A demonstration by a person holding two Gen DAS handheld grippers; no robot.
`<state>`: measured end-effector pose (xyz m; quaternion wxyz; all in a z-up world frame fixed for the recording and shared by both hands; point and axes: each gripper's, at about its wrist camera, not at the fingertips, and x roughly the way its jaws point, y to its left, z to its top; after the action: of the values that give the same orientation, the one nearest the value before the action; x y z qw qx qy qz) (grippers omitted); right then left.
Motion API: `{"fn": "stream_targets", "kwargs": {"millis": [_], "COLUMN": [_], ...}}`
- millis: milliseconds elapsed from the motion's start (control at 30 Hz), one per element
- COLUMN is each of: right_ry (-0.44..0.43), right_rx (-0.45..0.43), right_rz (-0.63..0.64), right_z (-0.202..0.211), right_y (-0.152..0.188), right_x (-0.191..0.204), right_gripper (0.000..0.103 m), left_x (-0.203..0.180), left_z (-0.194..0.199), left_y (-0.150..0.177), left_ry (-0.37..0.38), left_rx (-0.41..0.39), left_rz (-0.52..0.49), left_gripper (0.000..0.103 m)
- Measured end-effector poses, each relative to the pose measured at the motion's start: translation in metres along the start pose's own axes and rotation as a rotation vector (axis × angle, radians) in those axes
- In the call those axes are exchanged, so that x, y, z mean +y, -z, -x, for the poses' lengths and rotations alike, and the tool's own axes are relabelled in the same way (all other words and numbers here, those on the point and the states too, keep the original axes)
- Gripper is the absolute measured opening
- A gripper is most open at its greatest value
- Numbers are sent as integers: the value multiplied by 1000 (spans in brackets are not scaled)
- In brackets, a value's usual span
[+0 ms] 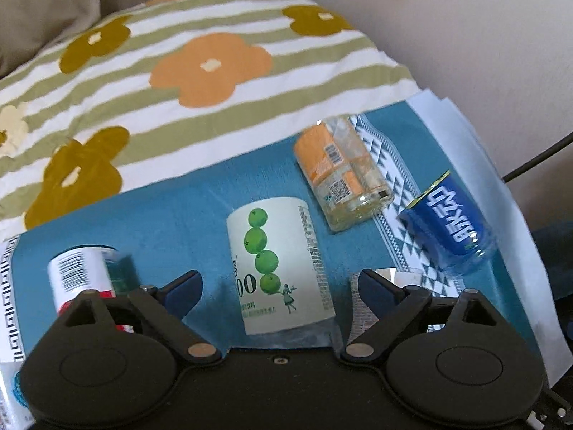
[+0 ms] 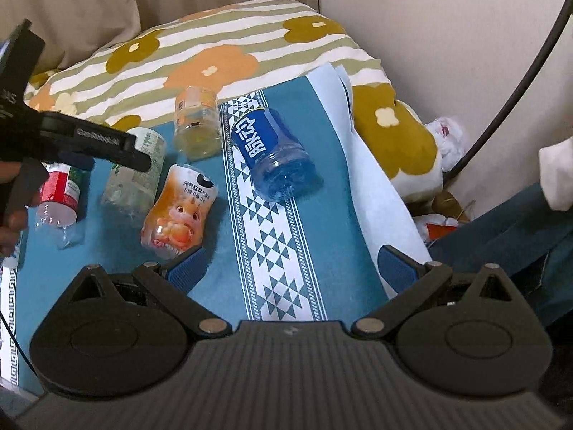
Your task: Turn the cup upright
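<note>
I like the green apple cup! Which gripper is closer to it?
Left. The left gripper hovers open right over the green-apple cup. The right gripper hangs open farther off, above the patterned stripe.

surface: blue patterned cloth (image 2: 279, 251) | behind: striped flower pillow (image 1: 200, 68) | right: black cable (image 2: 512, 96) | backdrop: beige curtain (image 2: 82, 3)

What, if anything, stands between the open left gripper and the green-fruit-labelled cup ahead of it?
Nothing visible does. The left gripper faces the green-fruit cup directly, in line with the gap between its spread fingers. The red-labelled cup and the cartoon-labelled cup stand off to either side on the blue mat.
</note>
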<state>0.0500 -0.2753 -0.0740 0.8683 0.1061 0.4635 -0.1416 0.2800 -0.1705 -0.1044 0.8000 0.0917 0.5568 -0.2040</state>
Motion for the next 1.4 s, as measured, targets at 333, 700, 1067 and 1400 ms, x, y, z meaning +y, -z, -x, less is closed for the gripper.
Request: {"fn": "stream_targets", "kwargs": {"millis": [333, 700, 1067, 1400], "right_ry": [8, 3, -80, -197], "right_rx": [16, 4, -49, -93], "right_rz": [-51, -74, -17, 142], "right_z": [-14, -11, 15, 45], "right_y": [-3, -2, -2, 8], "right_x": [3, 1, 2, 3], "right_gripper": [103, 103, 103, 103], "left_x": [3, 5, 3, -7], "left_z": [-30, -24, 38, 104], "left_y": [0, 3, 27, 94], "left_ry": [33, 38, 5, -49], "left_rx": [84, 60, -39, -123], "left_rz": [-17, -5, 58, 180], "left_gripper": [71, 69, 69, 70]}}
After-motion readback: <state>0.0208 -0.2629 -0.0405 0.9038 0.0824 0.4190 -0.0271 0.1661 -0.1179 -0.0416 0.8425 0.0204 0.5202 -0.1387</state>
